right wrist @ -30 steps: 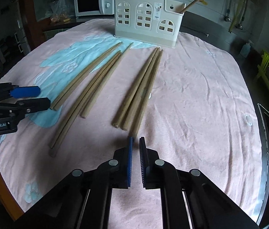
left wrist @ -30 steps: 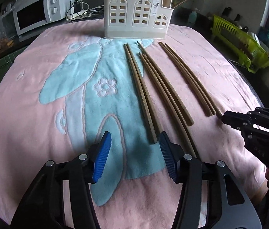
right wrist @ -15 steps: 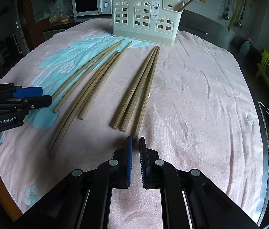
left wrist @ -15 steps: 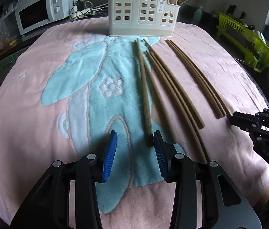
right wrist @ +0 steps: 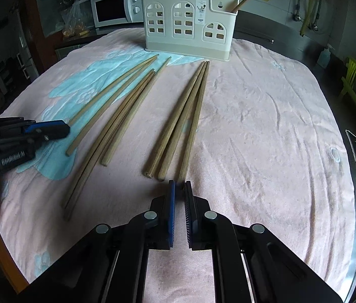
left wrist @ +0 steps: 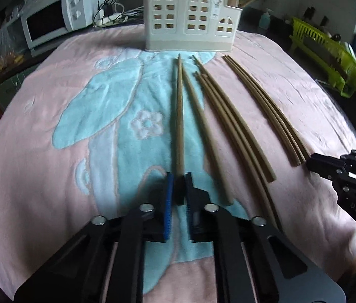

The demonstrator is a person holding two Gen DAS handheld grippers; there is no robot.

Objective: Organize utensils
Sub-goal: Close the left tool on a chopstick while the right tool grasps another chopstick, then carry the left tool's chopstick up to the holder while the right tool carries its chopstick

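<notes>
Jaws: left gripper [left wrist: 178,185] just closed, pinching chopstick [left wrist: 179,116] end | right gripper [right wrist: 179,189] pressed together, empty

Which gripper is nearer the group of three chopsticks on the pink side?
Right. The right gripper sits just short of the three chopsticks' near ends; the left gripper is across the cloth, clamped on another chopstick.

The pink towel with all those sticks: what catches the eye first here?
Long wooden chopsticks fan across the pink towel toward a cream house-shaped holder at the far edge. Nearest the left wrist view, the left gripper, jaws just closed, pinches one chopstick by its end.
</notes>
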